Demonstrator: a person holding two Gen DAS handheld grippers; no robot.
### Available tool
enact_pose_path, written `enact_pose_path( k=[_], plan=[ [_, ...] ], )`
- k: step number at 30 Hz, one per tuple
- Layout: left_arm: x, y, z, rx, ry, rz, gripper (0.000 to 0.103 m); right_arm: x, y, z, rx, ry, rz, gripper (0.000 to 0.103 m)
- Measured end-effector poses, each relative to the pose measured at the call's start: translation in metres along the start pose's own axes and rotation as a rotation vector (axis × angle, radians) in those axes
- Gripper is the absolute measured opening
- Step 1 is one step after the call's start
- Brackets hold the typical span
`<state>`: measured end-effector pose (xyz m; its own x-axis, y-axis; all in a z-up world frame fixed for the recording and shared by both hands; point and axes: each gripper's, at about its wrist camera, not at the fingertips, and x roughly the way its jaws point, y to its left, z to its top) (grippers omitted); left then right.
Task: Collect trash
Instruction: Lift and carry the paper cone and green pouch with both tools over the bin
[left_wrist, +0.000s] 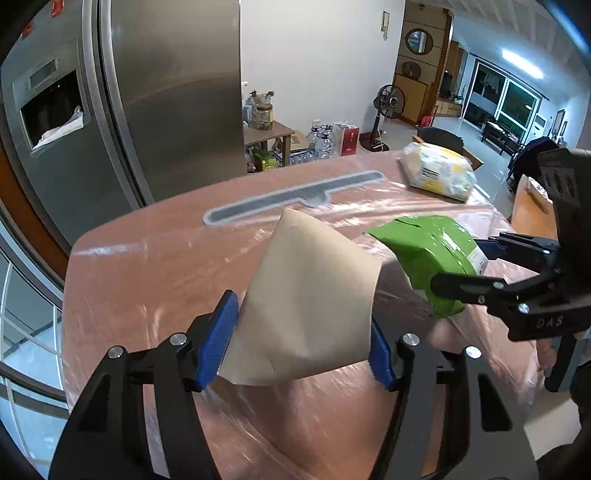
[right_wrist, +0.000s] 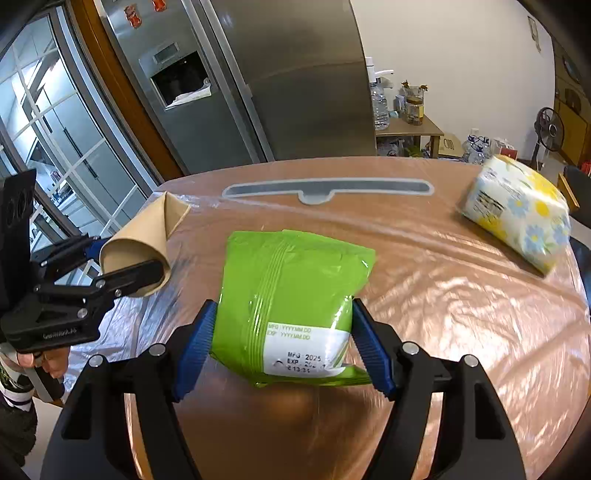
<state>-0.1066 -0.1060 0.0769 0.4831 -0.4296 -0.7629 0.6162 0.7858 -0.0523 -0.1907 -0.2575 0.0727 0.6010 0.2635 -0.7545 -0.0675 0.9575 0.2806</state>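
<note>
My left gripper (left_wrist: 301, 341) is shut on a rolled tan paper cone (left_wrist: 306, 310), held off the table with its blue pads pressing both sides. In the right wrist view the same paper cone (right_wrist: 147, 240) shows at the left, clamped by the left gripper (right_wrist: 122, 258). My right gripper (right_wrist: 282, 347) is shut on a green snack packet (right_wrist: 291, 288) with a white date label, lifted above the table. From the left wrist view the green packet (left_wrist: 428, 251) hangs at the right in the right gripper (left_wrist: 458, 266).
The round table (right_wrist: 461, 295) is covered in clear plastic film. A flower-printed tissue pack (right_wrist: 517, 210) lies at its far right. A grey flat strip (right_wrist: 325, 190) lies near the far edge. A steel fridge (right_wrist: 277, 81) stands behind, with a fan and bottles farther back.
</note>
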Motion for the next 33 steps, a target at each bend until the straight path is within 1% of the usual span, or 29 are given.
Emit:
enact_pose_path(
  k=[5,10,22,28,30,33],
  plan=[
    [-0.013,-0.019,-0.017,0.007,-0.006,0.004,0.064,-0.024,0.004,-0.02,-0.001,-0.011,0.014,0.07],
    [-0.037,-0.039,-0.036,0.012,-0.025,-0.003,0.064,-0.051,0.007,-0.04,0.004,-0.027,0.045,0.07],
    [-0.1,-0.084,-0.087,0.039,-0.05,-0.064,0.064,-0.121,0.026,-0.099,-0.053,-0.018,0.125,0.07],
    [-0.126,-0.108,-0.116,0.082,-0.022,-0.114,0.064,-0.146,0.03,-0.132,-0.073,0.028,0.185,0.07],
    [-0.134,-0.117,-0.128,0.096,-0.002,-0.142,0.064,-0.152,0.032,-0.145,-0.08,0.052,0.203,0.07],
    [-0.14,-0.129,-0.145,0.122,0.029,-0.159,0.064,-0.155,0.035,-0.164,-0.095,0.092,0.221,0.07]
  ],
)
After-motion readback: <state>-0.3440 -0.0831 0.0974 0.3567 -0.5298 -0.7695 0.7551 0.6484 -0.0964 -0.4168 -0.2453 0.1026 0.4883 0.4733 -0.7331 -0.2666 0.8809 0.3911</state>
